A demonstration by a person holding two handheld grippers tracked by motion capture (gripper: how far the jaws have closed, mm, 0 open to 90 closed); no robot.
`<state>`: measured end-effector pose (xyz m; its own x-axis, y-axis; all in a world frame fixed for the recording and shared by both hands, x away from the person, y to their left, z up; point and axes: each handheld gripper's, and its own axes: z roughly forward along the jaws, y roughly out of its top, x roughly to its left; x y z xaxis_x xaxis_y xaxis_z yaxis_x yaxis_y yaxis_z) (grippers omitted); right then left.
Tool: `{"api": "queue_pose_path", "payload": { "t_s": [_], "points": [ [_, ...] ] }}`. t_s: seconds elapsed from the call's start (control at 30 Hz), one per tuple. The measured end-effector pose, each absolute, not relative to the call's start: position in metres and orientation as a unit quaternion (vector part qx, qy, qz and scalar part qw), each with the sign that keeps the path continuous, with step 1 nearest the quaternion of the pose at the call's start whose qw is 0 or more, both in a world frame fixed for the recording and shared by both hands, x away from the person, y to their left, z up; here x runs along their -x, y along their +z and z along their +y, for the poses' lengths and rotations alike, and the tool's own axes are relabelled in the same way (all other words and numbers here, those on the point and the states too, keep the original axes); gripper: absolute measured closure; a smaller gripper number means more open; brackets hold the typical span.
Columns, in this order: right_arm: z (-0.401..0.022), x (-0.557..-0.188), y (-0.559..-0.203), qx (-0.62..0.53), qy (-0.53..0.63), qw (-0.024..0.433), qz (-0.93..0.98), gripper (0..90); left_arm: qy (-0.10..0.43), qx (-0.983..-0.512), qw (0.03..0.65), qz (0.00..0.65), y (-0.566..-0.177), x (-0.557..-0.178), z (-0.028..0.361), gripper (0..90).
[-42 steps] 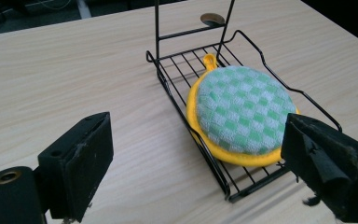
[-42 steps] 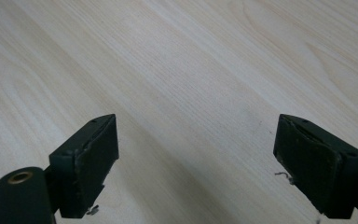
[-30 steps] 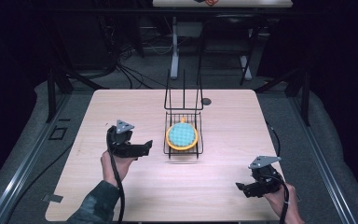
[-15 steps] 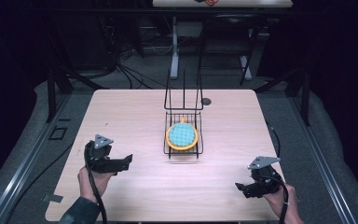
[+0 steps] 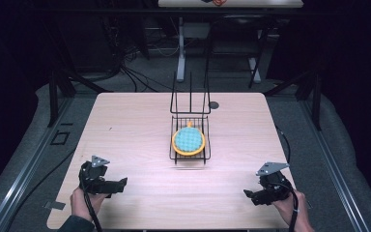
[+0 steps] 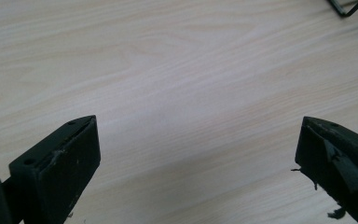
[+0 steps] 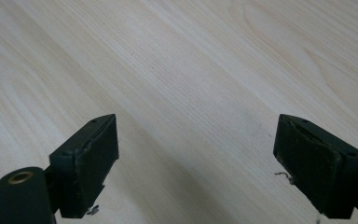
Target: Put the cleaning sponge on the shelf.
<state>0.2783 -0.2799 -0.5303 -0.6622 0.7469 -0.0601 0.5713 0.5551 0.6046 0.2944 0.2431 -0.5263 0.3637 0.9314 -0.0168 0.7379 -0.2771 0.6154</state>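
Wire rack (image 5: 190, 140) at the middle of the surface (image 5: 135, 121), slightly toward its far edge, carrying a round plate (image 5: 189, 140) with an orange rim and a blue, finely textured centre. The plate lies flat on the rack's low gridded tray; behind it two tall loops of thin black wire stand upright. The rack's long axis runs from near edge to far edge.

Left hand-held gripper (image 5: 107, 184) sits by the near-left corner, right hand-held gripper (image 5: 257, 195) by the near-right corner; both are released, jaws spread wide over bare, pale wood-grain laminate, grasping nothing. From the left hand-held gripper (image 6: 196, 163) the plate lies forward and to the right, and a corner of black wire (image 6: 347, 7) shows at the top right of the left gripper view; from the right hand-held gripper (image 7: 196, 163) it lies forward and to the left. Both stand well apart from the rack, the left seemingly a little nearer. The jaw pads are matt black, blocky, with frayed edges.
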Motion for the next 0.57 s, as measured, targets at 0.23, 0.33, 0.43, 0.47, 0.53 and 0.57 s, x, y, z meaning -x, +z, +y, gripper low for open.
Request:
{"api": "queue_pose_path", "payload": {
  "t_s": [0.23, 0.33, 0.43, 0.47, 0.53, 0.57],
  "points": [
    [-0.2805, -0.2788, -0.5308, -0.381, 0.280, 0.154, 0.868, 13.3, 0.168, -0.785, 0.262, 0.536, -0.5358, -0.2975, 0.2441, 0.1],
    [-0.2815, -0.2791, -0.5314, -0.384, 0.278, 0.152, 0.867, 13.3, 0.167, -0.788, 0.261, 0.532, -0.5359, -0.2988, 0.2444, 0.1],
    [-0.2817, -0.2797, -0.5319, -0.384, 0.278, 0.151, 0.868, 13.3, 0.171, -0.787, 0.262, 0.532, -0.5350, -0.2989, 0.2443, 0.1],
    [-0.2816, -0.2798, -0.5321, -0.384, 0.277, 0.150, 0.868, 13.3, 0.172, -0.787, 0.263, 0.531, -0.5347, -0.2990, 0.2444, 0.1],
    [-0.2814, -0.2798, -0.5321, -0.384, 0.276, 0.151, 0.868, 13.3, 0.171, -0.786, 0.263, 0.532, -0.5350, -0.2988, 0.2441, 0.1],
    [-0.2813, -0.2798, -0.5320, -0.383, 0.276, 0.151, 0.868, 13.3, 0.171, -0.786, 0.263, 0.532, -0.5350, -0.2988, 0.2441, 0.1]
  ]
}}
